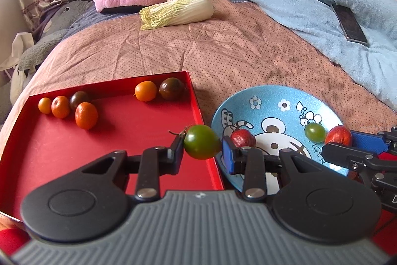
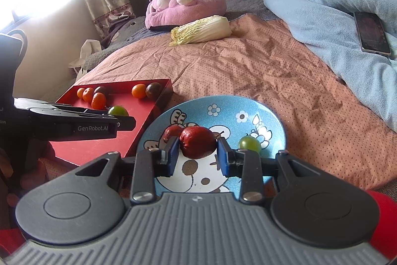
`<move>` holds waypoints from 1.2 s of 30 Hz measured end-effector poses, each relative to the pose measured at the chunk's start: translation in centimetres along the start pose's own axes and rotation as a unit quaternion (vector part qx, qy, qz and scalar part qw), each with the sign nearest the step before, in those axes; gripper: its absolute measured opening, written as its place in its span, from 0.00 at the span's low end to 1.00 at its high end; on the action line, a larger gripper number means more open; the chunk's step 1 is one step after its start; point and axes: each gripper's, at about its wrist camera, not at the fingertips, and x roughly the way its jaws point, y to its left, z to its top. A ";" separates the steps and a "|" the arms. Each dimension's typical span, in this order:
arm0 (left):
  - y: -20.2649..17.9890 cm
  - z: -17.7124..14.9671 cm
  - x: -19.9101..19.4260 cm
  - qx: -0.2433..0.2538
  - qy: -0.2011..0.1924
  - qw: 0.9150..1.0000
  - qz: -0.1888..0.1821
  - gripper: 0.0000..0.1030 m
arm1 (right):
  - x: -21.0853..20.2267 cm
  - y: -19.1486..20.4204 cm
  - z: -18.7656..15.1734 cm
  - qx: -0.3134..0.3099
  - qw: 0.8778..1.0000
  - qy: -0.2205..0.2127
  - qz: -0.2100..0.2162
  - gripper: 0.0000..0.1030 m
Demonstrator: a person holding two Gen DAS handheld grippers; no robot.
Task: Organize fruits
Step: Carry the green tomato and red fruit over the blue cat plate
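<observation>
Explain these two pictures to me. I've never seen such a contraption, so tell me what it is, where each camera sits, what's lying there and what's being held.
A person holds two hand-operated grippers, each carrying a camera that looks along its fingers. The left gripper pinches a green tomato above the red tray's edge; the tray holds orange and dark fruits. The right gripper holds a red fruit over the blue plate, which carries another red fruit and a green grape. Everything sits on a bed, with a cabbage behind.

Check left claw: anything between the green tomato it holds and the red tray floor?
Nothing visible. The left claw grips the green tomato at the red tray's right wall; the floor beside it is bare. The orange and dark fruits sit along the far side, clear of it.
</observation>
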 end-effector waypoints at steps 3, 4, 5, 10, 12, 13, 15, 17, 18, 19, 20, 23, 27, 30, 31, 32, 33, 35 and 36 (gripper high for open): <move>-0.9 0.2 0.4 0.007 0.001 1.000 -0.006 0.35 | 0.0 -0.4 -0.2 0.003 1.000 0.001 -0.003 0.37; -1.1 0.2 0.6 0.008 0.001 1.000 -0.009 0.35 | -0.1 -0.5 -0.2 0.003 1.000 0.001 -0.004 0.37; -1.4 0.3 0.8 0.009 0.002 1.000 -0.011 0.35 | -0.1 -0.6 -0.2 0.003 1.000 0.001 -0.005 0.37; -2.8 0.5 1.6 0.018 0.006 1.000 -0.021 0.35 | -0.2 -0.8 -0.4 0.005 1.000 0.003 -0.008 0.37; -3.4 0.5 1.9 0.022 0.008 0.999 -0.026 0.35 | -0.2 -0.9 -0.4 0.005 1.000 0.004 -0.010 0.37; -3.6 0.5 2.0 0.024 0.009 0.999 -0.028 0.35 | -0.2 -0.9 -0.4 0.006 1.000 0.004 -0.011 0.37; -4.0 0.5 2.3 0.027 0.010 0.999 -0.030 0.36 | -0.2 -1.1 -0.5 0.008 1.000 0.004 -0.012 0.37; -4.3 0.5 2.4 0.029 0.011 0.999 -0.033 0.35 | -0.2 -1.2 -0.5 0.009 1.000 0.005 -0.014 0.37; -4.5 0.5 2.5 0.030 0.011 0.999 -0.033 0.36 | -0.2 -1.3 -0.6 0.010 1.000 0.005 -0.014 0.37; -4.6 0.6 2.7 0.031 0.011 0.999 -0.035 0.36 | -0.2 -1.3 -0.6 0.010 1.000 0.005 -0.014 0.37; -4.7 0.6 2.8 0.032 0.011 0.999 -0.035 0.36 | -0.3 -1.3 -0.7 0.010 1.000 0.005 -0.015 0.37; -5.0 0.6 3.4 0.033 0.015 0.999 -0.037 0.36 | -0.3 -1.4 -0.7 0.011 1.000 0.006 -0.015 0.37; -5.3 0.5 3.8 0.035 0.019 0.998 -0.038 0.36 | -0.3 -1.4 -0.8 0.009 1.000 0.006 -0.014 0.37; -5.6 0.5 3.9 0.040 0.018 0.998 -0.038 0.36 | -0.3 -1.4 -0.8 0.010 1.000 0.006 -0.014 0.37; -5.7 0.5 4.0 0.041 0.019 0.998 -0.038 0.36 | -0.3 -1.3 -0.8 0.009 1.000 0.007 -0.013 0.37; -5.7 0.6 4.1 0.042 0.019 0.998 -0.037 0.36 | -0.2 -1.2 -0.8 0.009 1.000 0.007 -0.013 0.37; -5.8 0.6 4.2 0.042 0.020 0.998 -0.036 0.36 | -0.2 -1.2 -0.9 0.008 1.000 0.007 -0.013 0.37; -5.9 0.6 4.3 0.044 0.018 0.998 -0.034 0.36 | -0.2 -1.1 -0.9 0.008 1.000 0.008 -0.012 0.37; -5.9 0.7 4.3 0.046 0.018 0.998 -0.034 0.36 | -0.2 -1.0 -0.9 0.008 1.000 0.008 -0.012 0.37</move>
